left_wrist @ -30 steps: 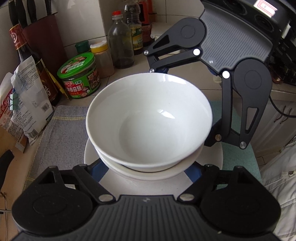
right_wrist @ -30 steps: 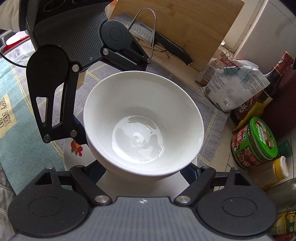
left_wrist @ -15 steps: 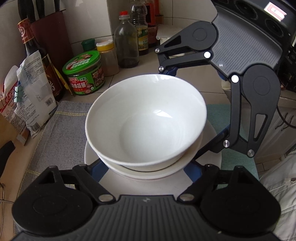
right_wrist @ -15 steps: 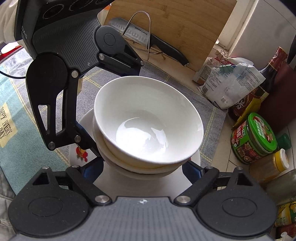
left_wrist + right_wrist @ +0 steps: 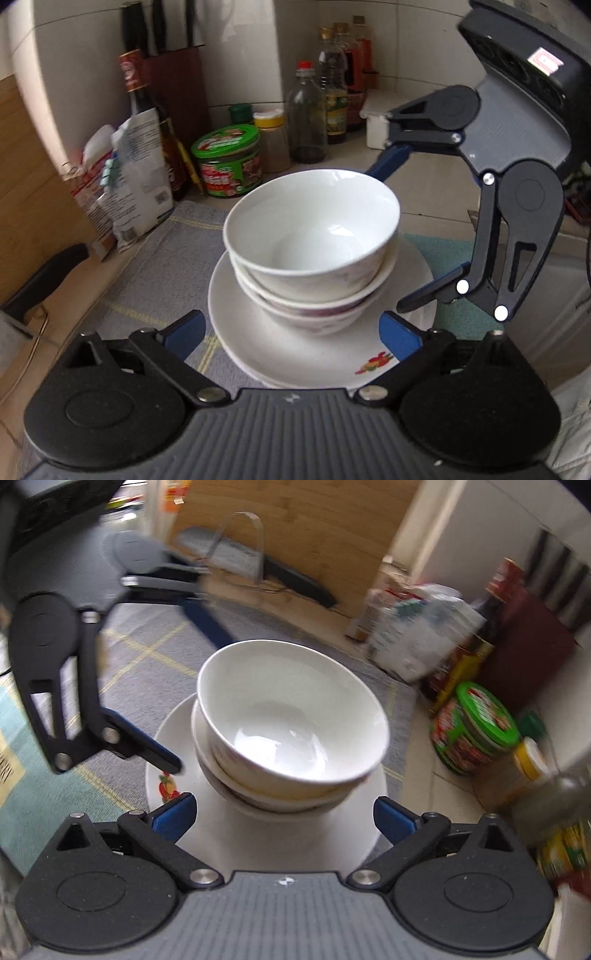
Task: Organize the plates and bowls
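With both wide open, left claw and right claw hold nothing; stacked bowls on plate, table cluttered.

both wrist views look down from close, opposite sides, sharing the stacked bowls

The left gripper has its jaws spread wide, holding nothing. The right gripper faces it, equally wide and empty.
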`<state>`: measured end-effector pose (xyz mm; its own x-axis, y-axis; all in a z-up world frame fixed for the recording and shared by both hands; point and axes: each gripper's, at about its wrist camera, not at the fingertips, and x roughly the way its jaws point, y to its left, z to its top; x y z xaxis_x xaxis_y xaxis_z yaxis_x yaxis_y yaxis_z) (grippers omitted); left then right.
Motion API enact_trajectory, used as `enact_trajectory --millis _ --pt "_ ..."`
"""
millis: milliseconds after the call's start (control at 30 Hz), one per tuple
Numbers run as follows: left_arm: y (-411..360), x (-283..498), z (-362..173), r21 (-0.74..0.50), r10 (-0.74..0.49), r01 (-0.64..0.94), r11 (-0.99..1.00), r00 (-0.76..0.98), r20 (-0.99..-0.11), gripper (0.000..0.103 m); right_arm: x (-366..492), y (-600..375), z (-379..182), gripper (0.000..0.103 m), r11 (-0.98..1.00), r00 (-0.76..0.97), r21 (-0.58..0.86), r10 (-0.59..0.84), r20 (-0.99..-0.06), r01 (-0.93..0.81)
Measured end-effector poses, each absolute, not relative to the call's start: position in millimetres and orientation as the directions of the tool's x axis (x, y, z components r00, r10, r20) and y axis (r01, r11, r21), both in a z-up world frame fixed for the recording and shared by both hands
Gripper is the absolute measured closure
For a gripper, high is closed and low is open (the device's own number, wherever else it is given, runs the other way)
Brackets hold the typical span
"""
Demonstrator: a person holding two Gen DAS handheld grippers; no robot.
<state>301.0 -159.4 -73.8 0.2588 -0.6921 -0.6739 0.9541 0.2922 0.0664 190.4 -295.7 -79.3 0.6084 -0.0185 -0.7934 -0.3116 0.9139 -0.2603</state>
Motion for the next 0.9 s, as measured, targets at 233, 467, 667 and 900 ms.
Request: enact_trajectory --millis 233,467,667,900 --pt "-114 272 -74 0.105 -0.565 0.797 0.595 0.508 -0.651 0.002 161 -280 -78 0.0 0.975 0.535 -0.2 -0.22 -0.816 0.095" --pt "-94 246 -50 0.075 -0.334 0.518 0.852 0.648 -0.684 0.002 139 -270 -78 0.0 0.948 0.481 -0.12 -0.256 -0.839 0.296" --pt "-95 203 -27 0.044 -0.235 0.379 0.924 0.657 -0.716 0.002 109 -273 -59 0.0 0.952 0.51 -0.077 -0.226 -0.83 0.298" --pt "-107 148 -10 0.033 -0.212 0.334 0.942 0.668 -0.713 0.002 68 -276 -38 0.0 0.956 0.562 -0.098 -0.244 -0.791 0.277"
